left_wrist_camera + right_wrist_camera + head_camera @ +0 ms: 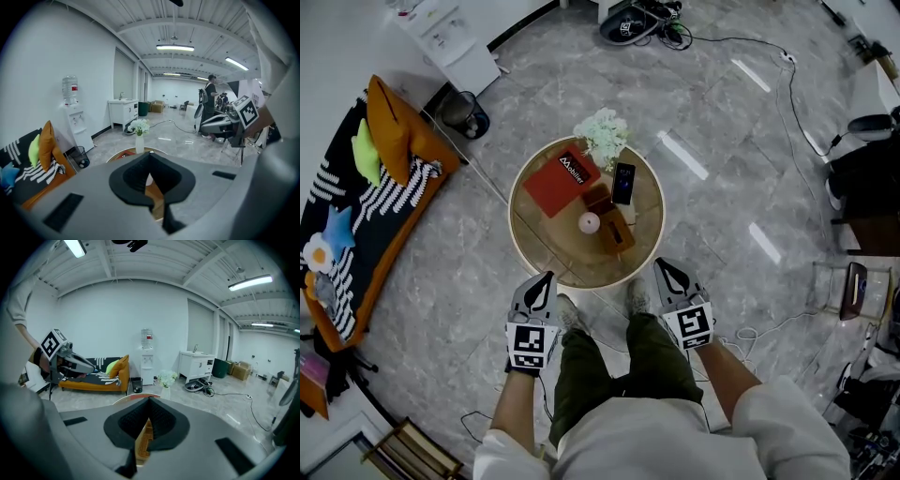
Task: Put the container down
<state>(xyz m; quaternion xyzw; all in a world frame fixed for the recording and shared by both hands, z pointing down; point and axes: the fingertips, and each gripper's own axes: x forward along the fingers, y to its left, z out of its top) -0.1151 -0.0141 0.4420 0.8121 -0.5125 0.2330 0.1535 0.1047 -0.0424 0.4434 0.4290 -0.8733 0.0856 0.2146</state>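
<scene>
Over a grey marble floor, the left gripper [544, 281] and right gripper [666, 269] hang at the near edge of the round table [546, 242], jaws pressed together, empty. Further on, the brown container [616, 230] rests on the table, with the red book [561, 183] and white flowers [602, 134] beyond.

Grey left tongs [546, 279], right tongs [664, 268], white sleeves [789, 412], olive trousers [657, 349]

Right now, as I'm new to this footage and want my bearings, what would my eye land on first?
The round wooden table at the centre stands out, carrying a red book, white flowers, a phone and a brown container. Just below it, the left tool and right tool hover by its near edge, both shut and empty. At far left, an orange cushion lies on a sofa.
</scene>
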